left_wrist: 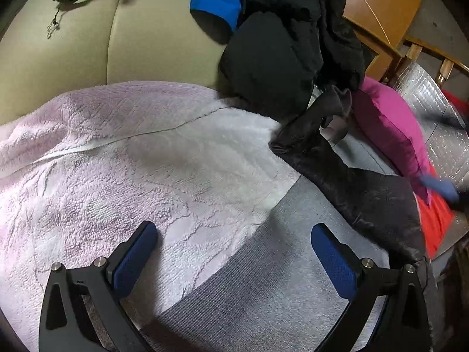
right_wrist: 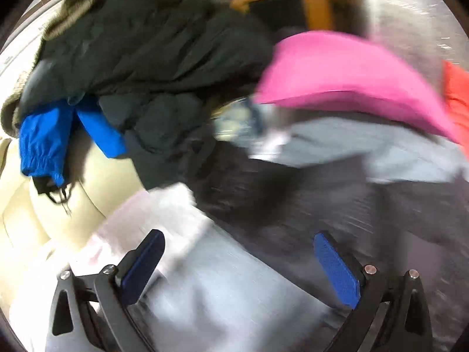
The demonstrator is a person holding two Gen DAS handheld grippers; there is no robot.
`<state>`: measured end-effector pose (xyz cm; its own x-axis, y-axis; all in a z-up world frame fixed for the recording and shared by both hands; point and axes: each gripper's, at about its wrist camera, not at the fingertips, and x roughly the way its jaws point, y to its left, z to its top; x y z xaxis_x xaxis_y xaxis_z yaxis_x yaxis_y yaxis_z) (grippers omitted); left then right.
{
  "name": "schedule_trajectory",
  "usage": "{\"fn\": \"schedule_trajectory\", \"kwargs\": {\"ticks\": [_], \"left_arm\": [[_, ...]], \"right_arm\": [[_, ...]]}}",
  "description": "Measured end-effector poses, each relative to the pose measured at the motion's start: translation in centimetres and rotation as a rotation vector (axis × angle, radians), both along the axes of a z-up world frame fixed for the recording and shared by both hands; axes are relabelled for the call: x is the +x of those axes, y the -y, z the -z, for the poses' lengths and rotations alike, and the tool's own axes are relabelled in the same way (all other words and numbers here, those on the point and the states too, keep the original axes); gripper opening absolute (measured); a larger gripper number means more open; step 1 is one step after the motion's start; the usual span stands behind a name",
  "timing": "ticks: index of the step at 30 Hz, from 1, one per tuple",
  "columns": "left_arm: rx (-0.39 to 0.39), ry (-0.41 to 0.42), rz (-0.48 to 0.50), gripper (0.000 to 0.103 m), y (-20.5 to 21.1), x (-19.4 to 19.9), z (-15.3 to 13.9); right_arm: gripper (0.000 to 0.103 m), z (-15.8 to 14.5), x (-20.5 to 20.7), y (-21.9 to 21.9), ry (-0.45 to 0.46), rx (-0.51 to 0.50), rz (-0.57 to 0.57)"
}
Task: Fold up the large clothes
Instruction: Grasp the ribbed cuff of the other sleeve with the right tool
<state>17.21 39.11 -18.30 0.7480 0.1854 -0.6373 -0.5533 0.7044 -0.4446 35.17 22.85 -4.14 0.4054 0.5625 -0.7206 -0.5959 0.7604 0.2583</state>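
Note:
A large fluffy pale pink and white garment lies spread over a beige sofa, with a seam running across it. A grey ribbed cloth lies under its near right edge. My left gripper is open and empty, hovering just above the pink garment's edge and the grey cloth. My right gripper is open and empty above the same pink garment and grey cloth; that view is blurred by motion. A dark shiny garment lies to the right.
A heap of black jackets with a blue sleeve is piled at the back of the beige sofa. A pink cushion, a red cloth and silver padding lie right. A wooden cabinet stands behind.

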Motion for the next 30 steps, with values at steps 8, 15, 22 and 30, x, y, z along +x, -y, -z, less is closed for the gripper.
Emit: {"fn": "schedule_trajectory", "kwargs": {"ticks": [8,15,22,30], "left_arm": [[0.041,0.019,-0.007,0.103,0.6,-1.3,0.1],[0.047,0.024,-0.009,0.103,0.6,-0.9,0.5],[0.048,-0.014,-0.006,0.103,0.7,-0.6,0.4],[-0.066,-0.125,0.028,0.103,-0.3,0.8,-1.6]], "right_arm": [[0.08,4.4,5.6,-9.6,-0.105,-0.035,0.009],[0.013,4.7,5.9,-8.4,-0.096,-0.079,0.007],[0.013,-4.1,2.7,0.3,0.011,0.022,0.034],[0.012,-12.2,-1.4,11.3,0.097,0.09,0.105]]}}
